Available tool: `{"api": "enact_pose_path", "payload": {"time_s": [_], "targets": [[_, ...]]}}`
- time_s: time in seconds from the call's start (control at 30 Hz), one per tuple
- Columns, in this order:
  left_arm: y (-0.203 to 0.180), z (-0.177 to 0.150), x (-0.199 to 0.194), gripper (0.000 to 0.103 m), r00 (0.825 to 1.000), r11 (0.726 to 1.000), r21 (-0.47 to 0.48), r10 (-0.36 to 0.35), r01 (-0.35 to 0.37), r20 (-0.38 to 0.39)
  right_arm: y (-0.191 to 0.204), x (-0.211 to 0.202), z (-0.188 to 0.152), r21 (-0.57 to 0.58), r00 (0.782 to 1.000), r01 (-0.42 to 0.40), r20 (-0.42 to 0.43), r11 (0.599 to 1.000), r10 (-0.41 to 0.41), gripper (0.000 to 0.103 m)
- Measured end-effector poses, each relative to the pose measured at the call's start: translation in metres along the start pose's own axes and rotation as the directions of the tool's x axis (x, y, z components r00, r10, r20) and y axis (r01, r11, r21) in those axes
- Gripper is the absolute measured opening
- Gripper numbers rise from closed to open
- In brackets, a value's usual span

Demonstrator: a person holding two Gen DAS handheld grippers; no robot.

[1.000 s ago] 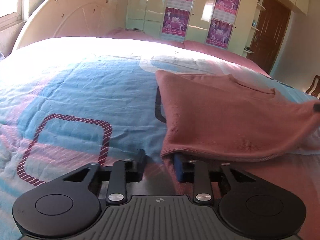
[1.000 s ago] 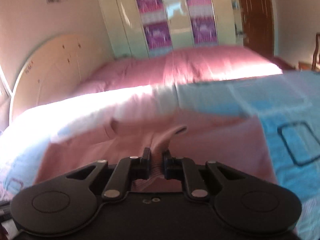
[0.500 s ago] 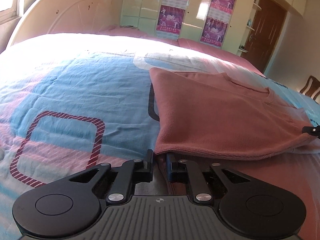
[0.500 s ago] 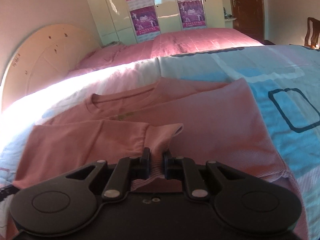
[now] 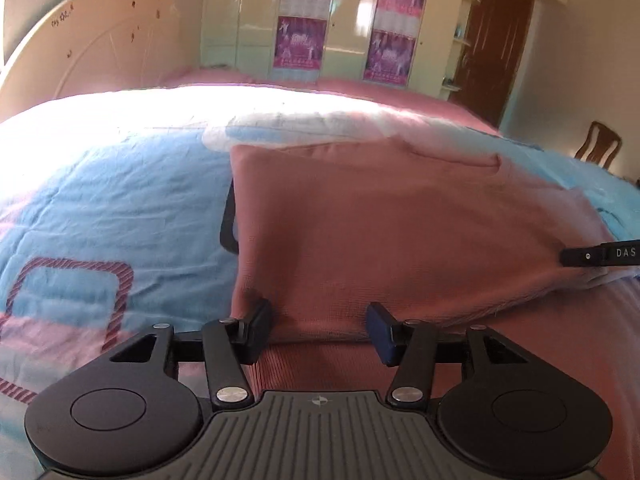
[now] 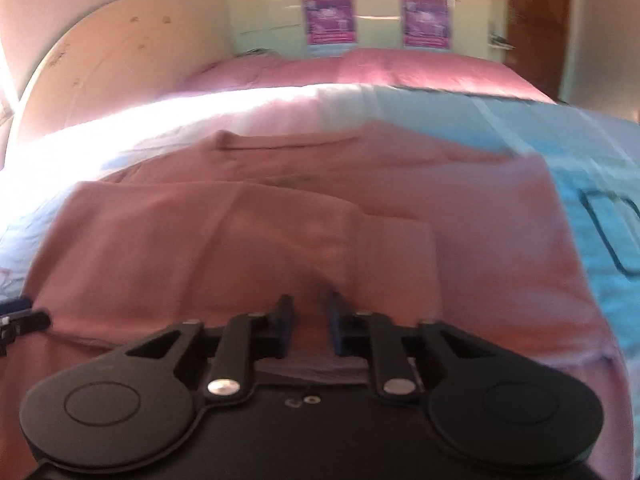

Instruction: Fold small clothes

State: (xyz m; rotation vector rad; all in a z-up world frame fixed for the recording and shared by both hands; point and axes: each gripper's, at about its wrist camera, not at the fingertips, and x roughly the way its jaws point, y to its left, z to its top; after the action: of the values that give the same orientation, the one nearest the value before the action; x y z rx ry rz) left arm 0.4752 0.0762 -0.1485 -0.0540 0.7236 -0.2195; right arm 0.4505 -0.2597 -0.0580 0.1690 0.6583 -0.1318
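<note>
Sunlit bed (image 5: 100, 200), cream wardrobe (image 5: 344, 20) with posters, brown door (image 5: 500, 48), chair (image 5: 598, 150)

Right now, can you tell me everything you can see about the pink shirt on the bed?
The pink shirt is a soft-looking knit top with a round neckline, lying flat on the blue-and-pink bedspread. One side is folded over onto its middle. The left tongs have just been opening and sit apart at its lower edge, cloth between them but not pinched. The right tongs are shut on a fold of its fabric.
</note>
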Motion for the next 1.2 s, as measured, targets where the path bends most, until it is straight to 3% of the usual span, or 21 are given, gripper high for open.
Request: {"api": "enact_pose_path", "payload": {"time_s": [0.03, 0.07, 0.1, 0.2, 0.37, 0.57, 0.73, 0.83, 0.93, 1.07, 1.17, 1.2], "targets": [[0.0, 0.005, 0.0, 0.052, 1.0, 1.0, -0.007, 0.001, -0.001, -0.002, -0.004, -0.002, 0.003, 0.031, 1.0, -0.006, -0.005, 1.0, 0.007, 0.006], [-0.002, 0.011, 0.001, 0.053, 1.0, 1.0, -0.011, 0.006, -0.006, 0.008, -0.004, -0.005, 0.007, 0.032, 1.0, -0.006, 0.002, 0.999, 0.006, 0.02], [-0.003, 0.017, 0.005, 0.053, 1.0, 1.0, -0.011, 0.002, -0.002, 0.013, 0.001, -0.006, 0.011, 0.003, 1.0, -0.001, 0.027, 1.0, 0.001, 0.027], [-0.002, 0.038, 0.03, 0.054, 1.0, 0.999, -0.043, -0.015, 0.015, -0.004, 0.021, 0.012, 0.028, -0.03, 0.999, -0.029, 0.034, 0.999, 0.03, 0.024], [0.02, 0.07, 0.073, 0.053, 0.998, 0.99, -0.127, -0.059, 0.058, -0.002, 0.021, 0.052, 0.054, 0.012, 1.0, 0.019, 0.017, 1.0, -0.019, 0.021], [0.033, 0.107, 0.122, 0.054, 0.999, 0.979, -0.199, -0.052, 0.051, 0.001, 0.019, 0.061, 0.056, -0.006, 1.0, 0.016, 0.012, 1.0, -0.016, 0.022], [0.029, 0.098, 0.11, 0.053, 0.998, 0.995, -0.08, -0.065, 0.065, 0.002, 0.019, 0.058, 0.057, -0.002, 1.0, 0.019, 0.015, 1.0, -0.019, 0.022], [0.03, 0.079, 0.082, 0.054, 1.0, 1.0, -0.006, 0.008, -0.008, 0.02, 0.025, 0.044, 0.062, 0.008, 0.998, -0.002, 0.065, 1.0, 0.002, 0.025], [0.027, 0.086, 0.081, 0.054, 0.997, 0.998, -0.057, -0.032, 0.035, 0.064, 0.048, 0.05, 0.065, 0.018, 0.995, -0.072, 0.073, 0.997, 0.071, 0.022], [0.022, 0.102, 0.112, 0.054, 0.999, 0.997, -0.071, -0.024, 0.025, 0.023, 0.097, 0.078, 0.062, -0.043, 0.984, -0.175, 0.025, 0.984, 0.176, 0.013], [0.04, 0.098, 0.114, 0.053, 0.997, 0.992, -0.108, -0.066, 0.071, 0.048, 0.108, 0.089, 0.056, -0.09, 0.994, -0.109, -0.001, 0.99, 0.109, 0.0], [0.043, 0.098, 0.109, 0.054, 0.997, 0.994, -0.104, -0.036, 0.042, 0.064, 0.102, 0.087, 0.056, -0.078, 0.996, -0.085, 0.005, 0.993, 0.085, 0.0]]}}
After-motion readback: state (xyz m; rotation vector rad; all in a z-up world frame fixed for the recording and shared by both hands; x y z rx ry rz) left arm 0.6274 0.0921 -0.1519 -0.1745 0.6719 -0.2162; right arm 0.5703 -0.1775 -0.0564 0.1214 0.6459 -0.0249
